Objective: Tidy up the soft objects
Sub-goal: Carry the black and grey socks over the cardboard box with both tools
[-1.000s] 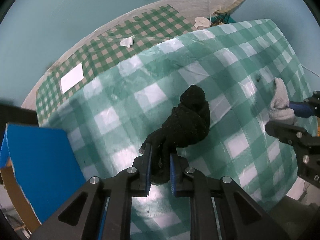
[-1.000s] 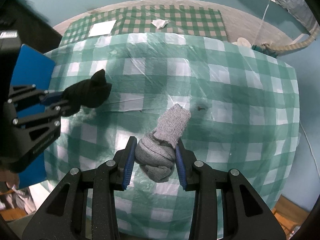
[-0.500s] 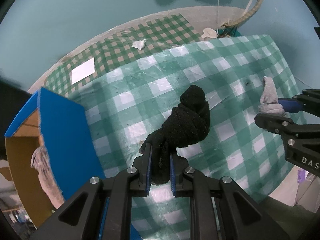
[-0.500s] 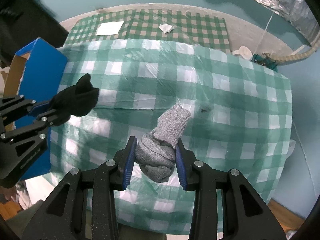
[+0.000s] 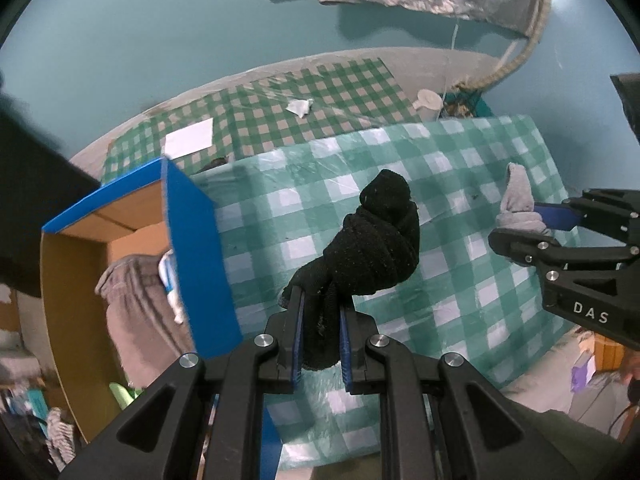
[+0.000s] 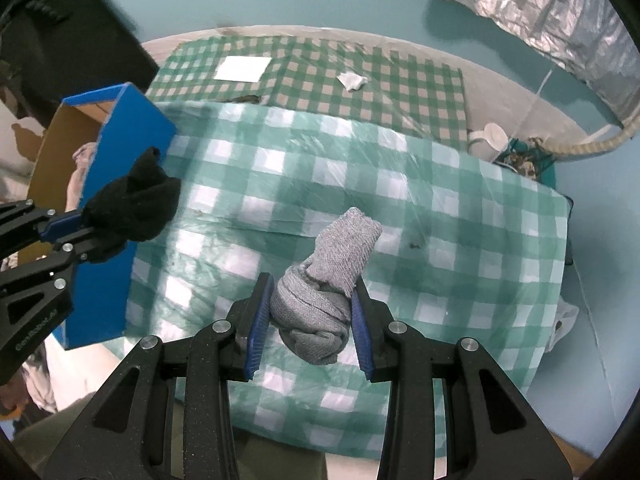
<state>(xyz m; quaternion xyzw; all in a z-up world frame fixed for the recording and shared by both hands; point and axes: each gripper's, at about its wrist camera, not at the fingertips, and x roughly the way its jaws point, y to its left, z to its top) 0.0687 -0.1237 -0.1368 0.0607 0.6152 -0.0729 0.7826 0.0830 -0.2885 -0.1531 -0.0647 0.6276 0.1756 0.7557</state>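
My left gripper [image 5: 320, 312] is shut on a rolled black sock [image 5: 372, 240] and holds it in the air above the left part of the checked table [image 5: 460, 184]. The black sock also shows in the right wrist view [image 6: 132, 208], next to the blue cardboard box [image 6: 120, 168]. My right gripper [image 6: 310, 312] is shut on a rolled grey sock [image 6: 328, 280], held above the table's middle. The grey sock also shows in the left wrist view [image 5: 518, 204]. The blue box [image 5: 192, 248] stands open at the table's left edge with grey cloth [image 5: 136, 308] inside.
A second table with a darker green checked cloth [image 6: 320, 80] stands behind, with a white paper [image 6: 242, 69] and a crumpled tissue [image 6: 351, 80] on it. A white cup [image 6: 494, 134] and a rope sit at the back right. A silver sheet [image 6: 540, 4] hangs on the teal wall.
Both grippers have risen and drawn back from the table with their socks. The left one has moved toward the blue box, whose open inside with grey cloth has come into view.
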